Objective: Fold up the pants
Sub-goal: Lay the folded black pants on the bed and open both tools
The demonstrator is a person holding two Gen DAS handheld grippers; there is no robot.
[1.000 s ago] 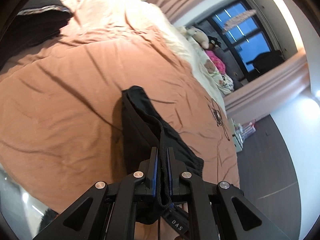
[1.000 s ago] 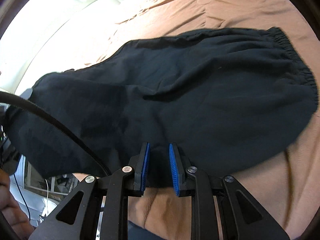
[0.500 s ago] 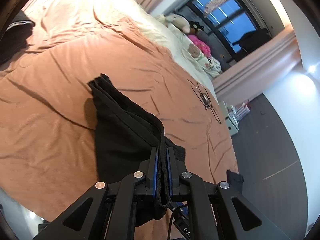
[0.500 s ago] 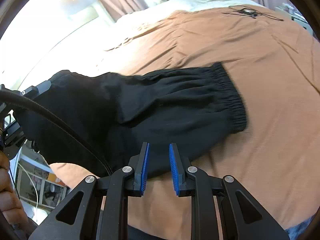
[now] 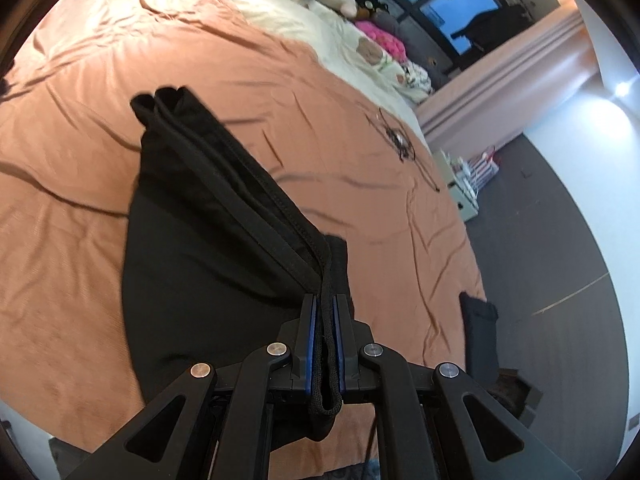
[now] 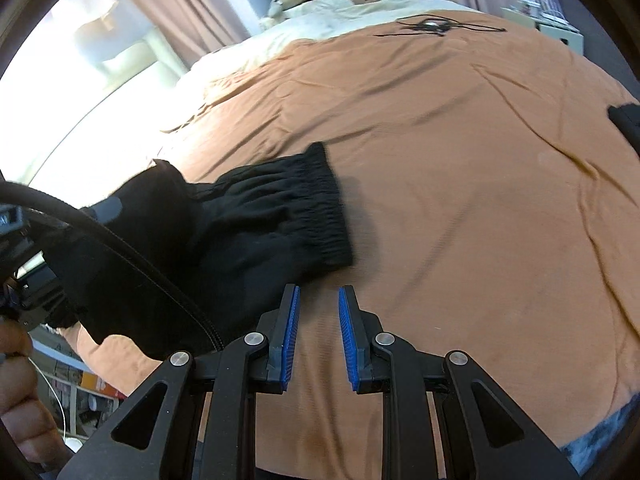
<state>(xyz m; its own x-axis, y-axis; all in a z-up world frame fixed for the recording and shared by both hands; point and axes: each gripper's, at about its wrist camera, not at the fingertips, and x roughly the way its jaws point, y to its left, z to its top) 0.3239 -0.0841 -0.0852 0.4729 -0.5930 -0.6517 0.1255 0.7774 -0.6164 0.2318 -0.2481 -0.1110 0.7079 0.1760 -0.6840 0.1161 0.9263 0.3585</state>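
We find the left gripper (image 5: 324, 312) clamped on a bunched edge of the black pants (image 5: 208, 240), a drawstring loop hanging between its blue pads; the right gripper (image 6: 316, 320) stands with its jaws apart and nothing between them, low in the right wrist frame over bare bedspread (image 6: 460, 200).

What has changed — a second ago the pants filled most of the right wrist view, spread wide under the parted jaws; now they sit at left centre of that frame, the gathered waistband (image 6: 320, 216) lying just up and left of the fingertips. In the left wrist view the cloth has drawn up from the bed into a taut ridge running toward the upper left, more of it raised than before.

We judge that the left hand is carrying one end over the rest — a fold in progress; the right hand has backed off, free to smooth or take a new hold.
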